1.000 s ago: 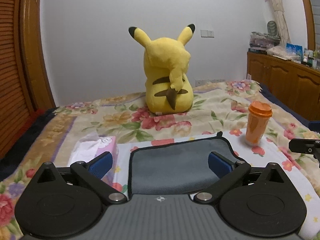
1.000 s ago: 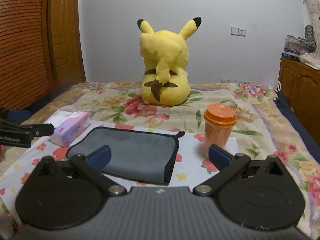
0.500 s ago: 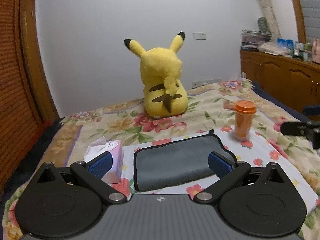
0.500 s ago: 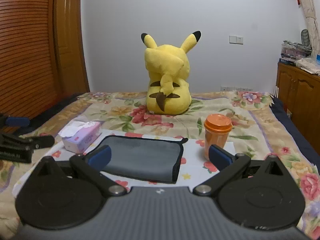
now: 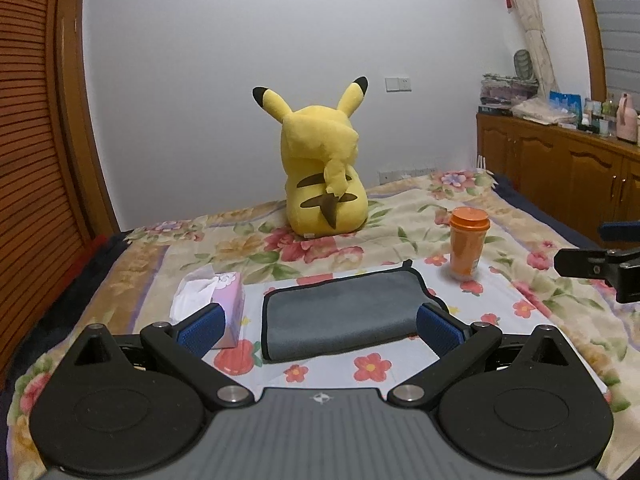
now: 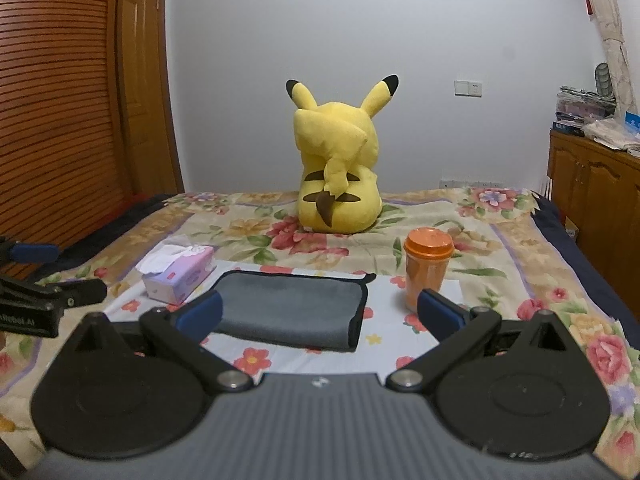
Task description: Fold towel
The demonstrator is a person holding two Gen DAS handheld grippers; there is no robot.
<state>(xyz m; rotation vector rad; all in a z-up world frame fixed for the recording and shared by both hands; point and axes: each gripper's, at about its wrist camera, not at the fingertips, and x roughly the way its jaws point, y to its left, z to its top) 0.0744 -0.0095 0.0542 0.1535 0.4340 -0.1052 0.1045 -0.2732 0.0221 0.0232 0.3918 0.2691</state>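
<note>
Towel (image 5: pixel 344 312): grey, folded, flat on the bed (image 5: pixel 400 216), between tissue box and cup.
Tissue box (image 5: pixel 224 300): pink, a white tissue sticking out of its top.
Cup (image 6: pixel 427 268): orange, lidded, upright; contents hidden.
Left claw (image 5: pixel 319 328): wide, empty.
Right claw (image 6: pixel 319 316): wide, empty.

Your left gripper (image 5: pixel 319 328) covers the towel's (image 5: pixel 344 312) right near corner behind its right pad, and the tissue box's (image 5: pixel 224 300) near end behind the left pad. In the right wrist view, the towel's near left corner sits behind the right gripper's (image 6: pixel 319 312) left pad, and the orange cup's (image 6: pixel 427 268) base is partly masked at 3 o'clock. The left gripper is cut off at 9 o'clock there; its lettering is clipped. Clutter on the cabinet (image 5: pixel 560 168) at 2 o'clock is too small to identify.
</note>
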